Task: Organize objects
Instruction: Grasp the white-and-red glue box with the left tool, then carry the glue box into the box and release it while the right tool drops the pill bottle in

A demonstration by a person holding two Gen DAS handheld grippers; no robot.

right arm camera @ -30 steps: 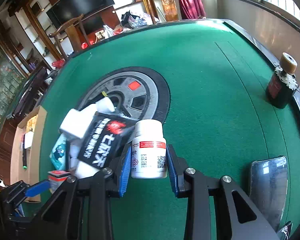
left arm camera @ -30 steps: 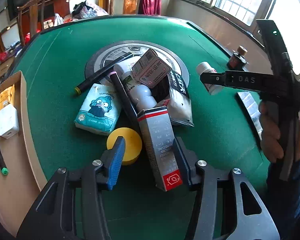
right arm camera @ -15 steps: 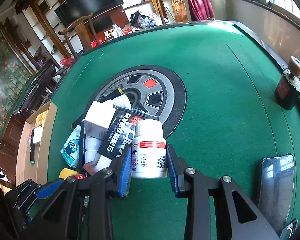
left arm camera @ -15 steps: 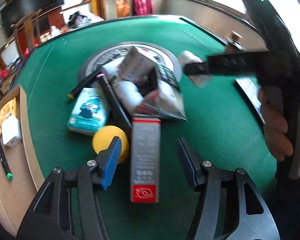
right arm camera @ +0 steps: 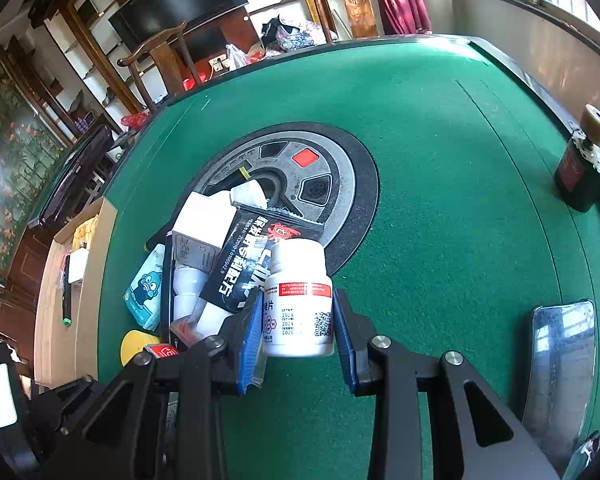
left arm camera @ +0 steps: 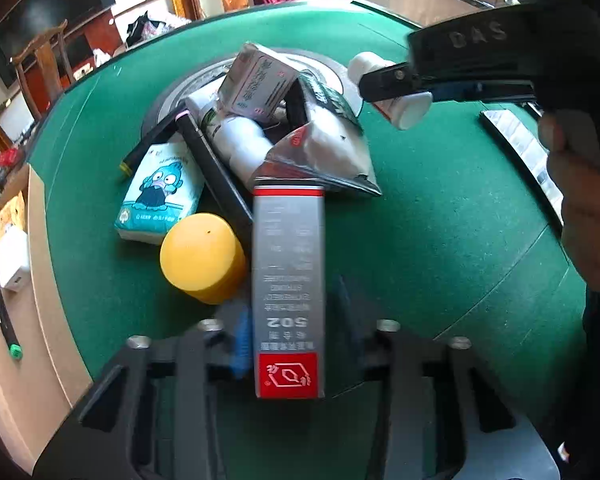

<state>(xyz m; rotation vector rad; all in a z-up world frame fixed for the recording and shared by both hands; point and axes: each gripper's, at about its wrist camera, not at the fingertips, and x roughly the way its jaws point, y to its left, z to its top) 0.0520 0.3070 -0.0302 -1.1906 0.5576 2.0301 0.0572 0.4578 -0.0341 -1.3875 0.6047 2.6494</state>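
A pile of objects lies on the green table (left arm camera: 440,208): a grey and red glue box (left arm camera: 288,280), a yellow round cap (left arm camera: 202,258), a blue tissue pack (left arm camera: 160,192), a black and silver pouch (left arm camera: 320,148), white bottles and a small carton (left arm camera: 256,84). My left gripper (left arm camera: 290,336) closes around the glue box; its fingers are blurred. My right gripper (right arm camera: 298,336) is shut on a white pill bottle (right arm camera: 298,300) and holds it beside the pile; it also shows in the left wrist view (left arm camera: 396,96).
A round metal hub (right arm camera: 300,176) sits mid-table. A dark bottle with a wooden cap (right arm camera: 584,160) stands at the right edge, and a phone (right arm camera: 560,364) lies near it. A wooden side tray (left arm camera: 8,264) with a pen and a charger runs along the left.
My left gripper moved forward and narrowed around the glue box, which now lies straight between its fingers. My right gripper still holds the pill bottle and has drifted closer to the pile.
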